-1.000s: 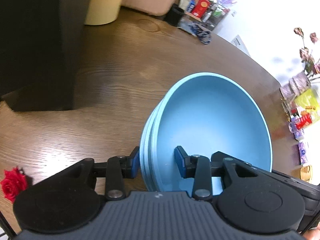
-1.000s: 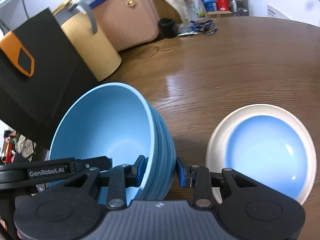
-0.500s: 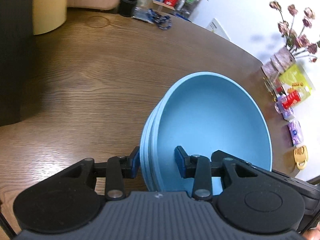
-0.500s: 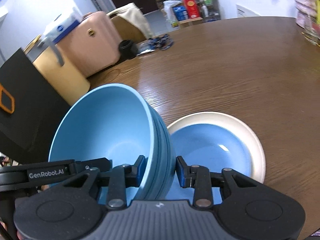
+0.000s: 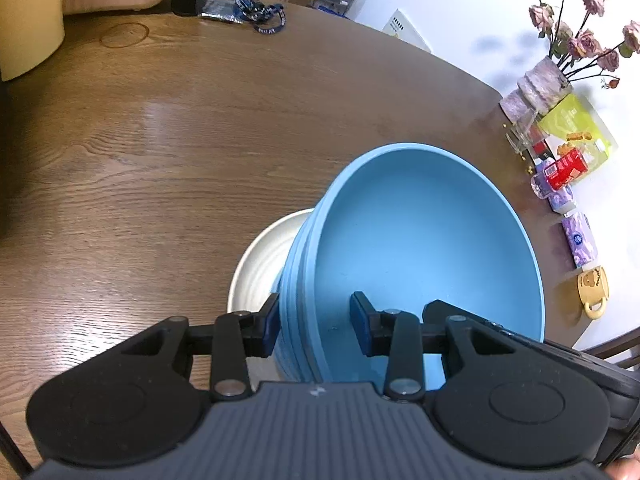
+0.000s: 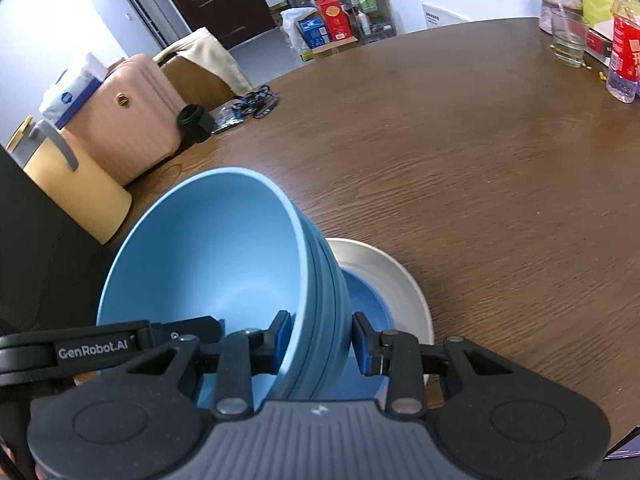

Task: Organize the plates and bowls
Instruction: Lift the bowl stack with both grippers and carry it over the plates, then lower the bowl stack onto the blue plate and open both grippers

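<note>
A stack of nested light-blue bowls (image 5: 420, 240) hangs between both grippers. My left gripper (image 5: 314, 324) is shut on the stack's left rim, one pad outside and one inside. My right gripper (image 6: 322, 338) is shut on the opposite rim of the same stack of bowls (image 6: 208, 256). Directly under the stack lies a cream-rimmed plate with a blue centre (image 6: 400, 276); in the left wrist view only the plate's cream edge (image 5: 264, 256) shows to the left of the bowls. Whether the stack touches the plate is hidden.
The round wooden table (image 5: 180, 140) spreads out beyond. A vase of dried roses (image 5: 548, 80), snack packets and a small yellow mug (image 5: 594, 292) line its right edge. A drinking glass (image 6: 568, 40) and bottle stand far right. A black cup (image 6: 194, 122), lanyards and a yellow bin (image 6: 76, 188) sit at the far left.
Both grippers carried the bowl stack sideways across the table to above the cream-rimmed plate, which now lies under it. Neither grip changed.
</note>
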Available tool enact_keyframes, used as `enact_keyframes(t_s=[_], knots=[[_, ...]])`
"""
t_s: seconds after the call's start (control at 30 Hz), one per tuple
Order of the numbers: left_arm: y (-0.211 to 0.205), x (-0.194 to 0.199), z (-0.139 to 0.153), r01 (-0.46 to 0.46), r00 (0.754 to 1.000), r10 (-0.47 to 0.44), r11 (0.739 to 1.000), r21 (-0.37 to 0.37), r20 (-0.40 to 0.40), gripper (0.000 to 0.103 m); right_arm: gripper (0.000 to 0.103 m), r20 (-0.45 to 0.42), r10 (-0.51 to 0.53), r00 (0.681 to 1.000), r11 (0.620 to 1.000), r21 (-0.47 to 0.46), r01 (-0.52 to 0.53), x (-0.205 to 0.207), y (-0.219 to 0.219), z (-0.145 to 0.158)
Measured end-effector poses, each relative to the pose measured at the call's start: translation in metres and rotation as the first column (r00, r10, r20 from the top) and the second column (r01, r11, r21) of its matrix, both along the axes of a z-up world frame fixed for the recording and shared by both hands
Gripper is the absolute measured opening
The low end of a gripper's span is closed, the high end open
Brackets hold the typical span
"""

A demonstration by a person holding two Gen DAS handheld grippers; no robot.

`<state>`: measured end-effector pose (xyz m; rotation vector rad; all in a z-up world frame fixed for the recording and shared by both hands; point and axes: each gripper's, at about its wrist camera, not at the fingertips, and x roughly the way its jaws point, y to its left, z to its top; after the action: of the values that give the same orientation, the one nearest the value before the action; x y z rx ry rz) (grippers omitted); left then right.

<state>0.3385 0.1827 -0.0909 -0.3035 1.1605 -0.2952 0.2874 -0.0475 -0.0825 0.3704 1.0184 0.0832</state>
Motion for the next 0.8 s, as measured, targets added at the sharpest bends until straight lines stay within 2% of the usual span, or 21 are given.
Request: enact_keyframes(t_s=[0.7,0.8], knots=[[-0.009,0.009,-0.023,-0.013,0.997,0.014,1.0,0.021,-0.079,0.037,0.032,-0.078,0.015,0.997,1.0,0.027,-0.013,0.012,-0.012,-0.026],[-0.012,0.01,-0.025,-0.007,0.997,0.01,0.999,0.032,-0.081,0.037,0.029,-0.082,0.013,0.997,1.0,0.018,-0.012,0.013,-0.013,-0.028]])
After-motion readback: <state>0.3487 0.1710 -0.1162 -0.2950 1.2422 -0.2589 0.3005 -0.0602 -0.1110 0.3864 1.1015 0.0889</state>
